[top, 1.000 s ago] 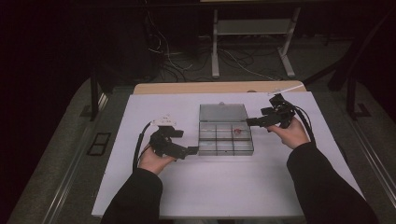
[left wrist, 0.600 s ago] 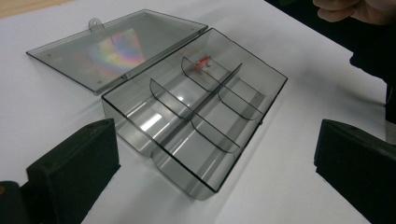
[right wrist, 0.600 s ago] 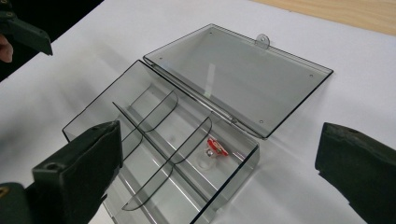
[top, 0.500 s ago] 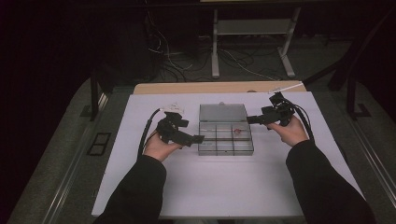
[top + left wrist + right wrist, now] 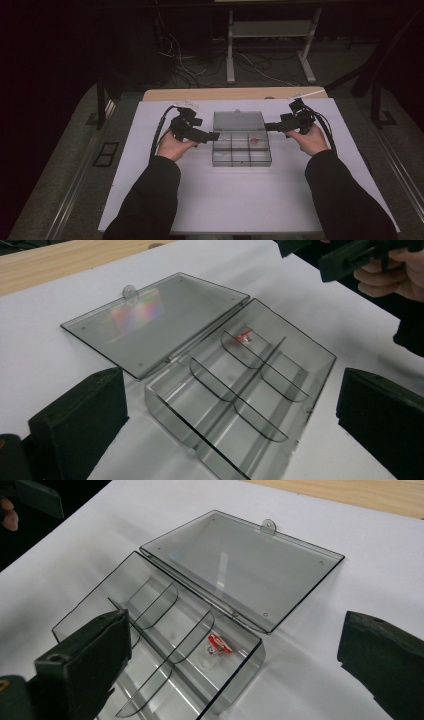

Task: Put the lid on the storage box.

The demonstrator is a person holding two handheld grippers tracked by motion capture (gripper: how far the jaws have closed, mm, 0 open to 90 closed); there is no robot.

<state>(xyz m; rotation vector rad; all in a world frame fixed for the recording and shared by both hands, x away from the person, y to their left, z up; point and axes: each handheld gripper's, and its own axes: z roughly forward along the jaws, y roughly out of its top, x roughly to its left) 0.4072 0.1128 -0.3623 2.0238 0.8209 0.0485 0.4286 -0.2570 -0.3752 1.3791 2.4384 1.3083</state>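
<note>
Nearest me, both sleeved forearms come in from the bottom edge of the table (image 5: 240, 200). Left gripper (image 5: 212, 136): jaws spread wide, holding nothing, tips just at the left edge of the box (image 5: 242, 156). Right gripper (image 5: 267, 127): jaws likewise spread and empty, tips close to the box's right far corner. Between them the clear box sits on the white sheet, open, base split into six compartments. I see one small red piece (image 5: 253, 141) in the far right compartment, as the high view has it. Beyond the base, the lid (image 5: 238, 120) lies flat, hinged back, its tab pointing away from me.
</note>
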